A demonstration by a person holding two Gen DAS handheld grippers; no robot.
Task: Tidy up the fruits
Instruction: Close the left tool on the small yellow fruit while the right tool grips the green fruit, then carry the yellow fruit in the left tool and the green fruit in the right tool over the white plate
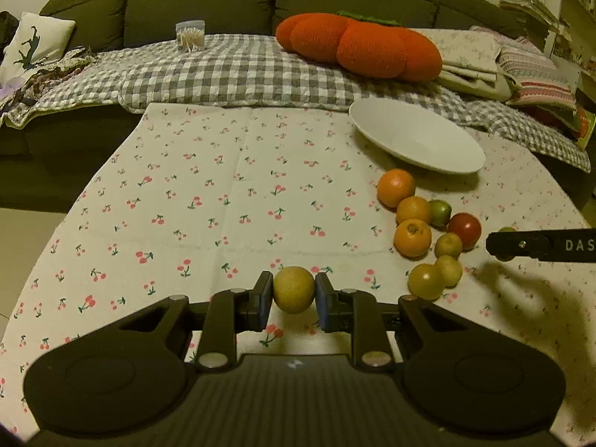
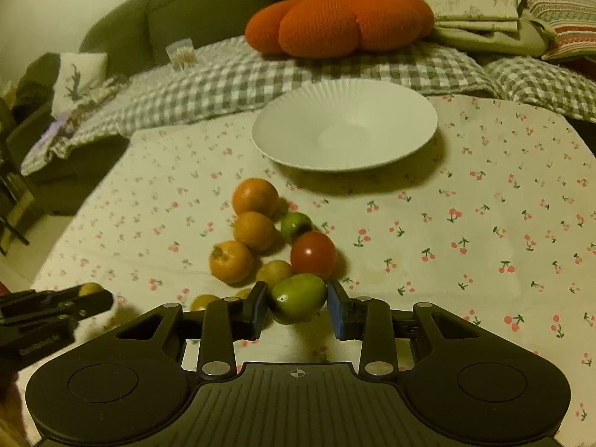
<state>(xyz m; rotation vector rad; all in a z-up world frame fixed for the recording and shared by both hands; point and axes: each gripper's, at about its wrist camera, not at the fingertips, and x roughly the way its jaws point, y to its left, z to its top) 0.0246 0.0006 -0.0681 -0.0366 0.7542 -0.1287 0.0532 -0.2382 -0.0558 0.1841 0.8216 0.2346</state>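
Left wrist view: a yellow-green fruit (image 1: 293, 289) is clamped in the left claw (image 1: 292, 300) above the cherry-print desk (image 1: 208, 201); loose fruits (image 1: 428, 238) lie beside a white plate (image 1: 417, 138) | Right wrist view: a green fruit (image 2: 298, 298) is gripped by the right claw (image 2: 298, 307), just before a red tomato (image 2: 313, 255); the plate's ribbed rim is shown only here.

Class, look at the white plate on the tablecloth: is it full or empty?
Empty. The white plate shows only its bare ribbed surface in both views; the loose fruits lie on the tablecloth in front of it.
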